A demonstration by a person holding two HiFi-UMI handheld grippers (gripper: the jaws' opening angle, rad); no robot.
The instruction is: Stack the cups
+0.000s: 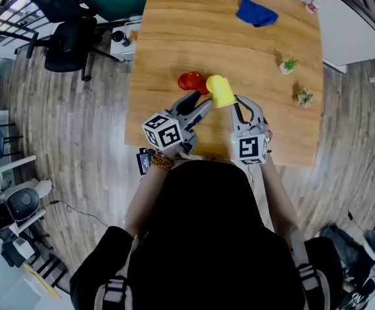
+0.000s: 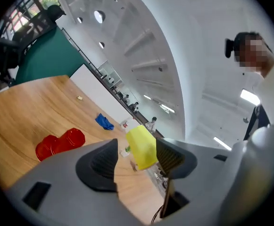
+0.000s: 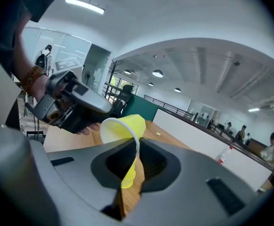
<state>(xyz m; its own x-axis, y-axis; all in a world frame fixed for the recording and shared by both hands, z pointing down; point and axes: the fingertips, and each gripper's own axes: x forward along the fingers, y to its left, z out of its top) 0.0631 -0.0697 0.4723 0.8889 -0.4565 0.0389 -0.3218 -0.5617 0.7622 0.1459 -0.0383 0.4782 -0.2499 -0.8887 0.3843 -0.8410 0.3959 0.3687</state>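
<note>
The right gripper [image 3: 136, 155] is pressed together on the thin wall of the yellow cup [image 1: 221, 90], pinching it at the rim on one side only, so the cup hangs tilted clear of the bench [image 1: 226, 44], just beside the red cups [image 1: 190, 81]. That one-sided hold is the main risk: a soft plastic wall can buckle under the pads, or the cup can swing about the pinch point and slide out when it is carried or turned. The left gripper [image 2: 137, 159] has its jaws spread, with the yellow cup showing in the gap between them but not touched by the pads. It sits close to the red cups, so a careless closing or sideways move could bump the yellow cup out of the other gripper's hold. It could also knock the red cups, which look light and appear to lie on their sides, and send them rolling along the bench. Stacking probably needs the mouths and bases lined up. If the yellow cup reaches the red cups at this tilt, its rim is likely to catch on theirs and push them away rather than nest.
</note>
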